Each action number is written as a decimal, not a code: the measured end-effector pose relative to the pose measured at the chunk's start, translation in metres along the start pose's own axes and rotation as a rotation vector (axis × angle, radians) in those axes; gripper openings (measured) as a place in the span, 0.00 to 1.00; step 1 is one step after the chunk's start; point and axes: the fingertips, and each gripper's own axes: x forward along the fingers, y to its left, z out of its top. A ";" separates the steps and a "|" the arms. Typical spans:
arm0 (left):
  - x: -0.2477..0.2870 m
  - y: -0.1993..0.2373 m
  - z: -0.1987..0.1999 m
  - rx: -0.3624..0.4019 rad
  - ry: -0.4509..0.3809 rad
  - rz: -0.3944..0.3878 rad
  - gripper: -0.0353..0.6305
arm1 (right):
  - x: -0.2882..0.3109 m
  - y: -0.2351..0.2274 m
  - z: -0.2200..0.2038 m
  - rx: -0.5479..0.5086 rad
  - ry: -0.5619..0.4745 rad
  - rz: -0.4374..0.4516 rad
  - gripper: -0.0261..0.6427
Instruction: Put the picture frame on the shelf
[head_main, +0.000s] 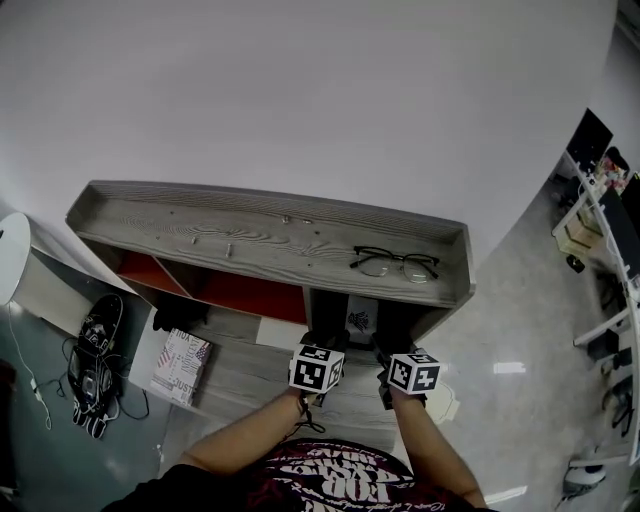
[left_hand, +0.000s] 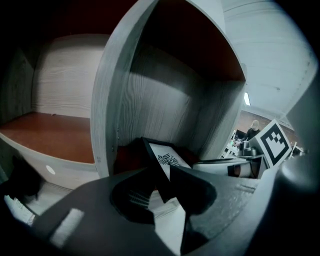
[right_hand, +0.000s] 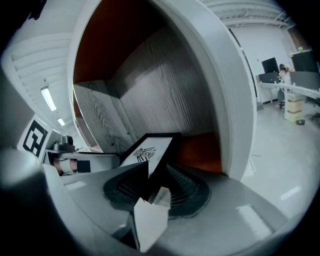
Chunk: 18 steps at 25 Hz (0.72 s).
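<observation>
The picture frame (head_main: 361, 318), black-edged with a white print and a dark emblem, leans tilted inside the right compartment of the grey shelf unit (head_main: 250, 235). My left gripper (left_hand: 162, 187) has the frame's (left_hand: 167, 159) left edge between its jaws, and both jaws look pressed on it. My right gripper (right_hand: 152, 182) straddles the frame's (right_hand: 147, 152) right edge. A gap shows beside the right pad (right_hand: 187, 187), so that gripper is open around it. In the head view both marker cubes sit just in front of the compartment, left gripper (head_main: 322, 348), right gripper (head_main: 388, 352).
Black glasses (head_main: 394, 263) lie on the shelf's top board. A printed book (head_main: 181, 365) rests on a lower ledge at the left, with dark gear and cables (head_main: 97, 350) on the floor beside it. The compartments have red floors. Desks (head_main: 600, 200) stand far right.
</observation>
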 end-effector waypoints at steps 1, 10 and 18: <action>0.002 0.001 -0.001 0.004 0.005 0.001 0.20 | 0.001 -0.001 0.000 0.001 -0.003 -0.003 0.25; -0.008 0.006 0.005 0.039 -0.044 0.015 0.20 | -0.005 0.000 0.004 -0.058 -0.052 -0.037 0.33; -0.070 0.013 0.014 0.046 -0.189 -0.009 0.17 | -0.051 0.032 0.013 -0.149 -0.170 -0.021 0.28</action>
